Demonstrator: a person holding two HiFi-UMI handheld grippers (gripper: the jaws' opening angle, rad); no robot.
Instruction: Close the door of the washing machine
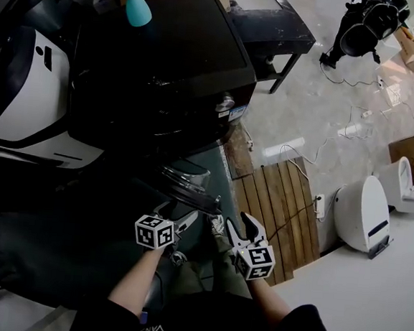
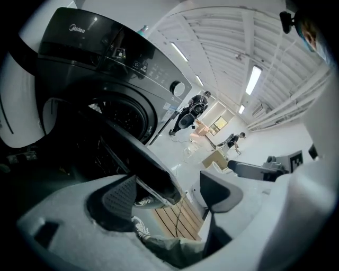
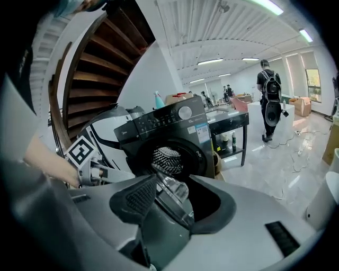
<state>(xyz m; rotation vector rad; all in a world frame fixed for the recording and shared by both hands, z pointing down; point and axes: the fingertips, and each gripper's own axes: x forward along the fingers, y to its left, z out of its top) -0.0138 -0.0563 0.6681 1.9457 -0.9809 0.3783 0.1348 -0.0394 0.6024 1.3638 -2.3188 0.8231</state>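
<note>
Now dark round glass-bowled washer door (image 1: 185, 183) hangs open, swung toward person. Rim sits between jaws of left tool (image 1: 181, 216) and right tool (image 1: 247, 228), both released. Door stiff, hinged, likely weighty; push at rim, not slick glass.

Your washing machine (image 1: 172, 64) stands at 12 o'clock, door (image 1: 189, 184) swung toward you; spray bottle (image 1: 136, 7) on top; wooden slats (image 1: 279, 203) at 2 o'clock.

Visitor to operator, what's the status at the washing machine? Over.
Grippers open: left gripper and right gripper astride the door rim. Door wide open. Nothing seen blocking the drum opening.
</note>
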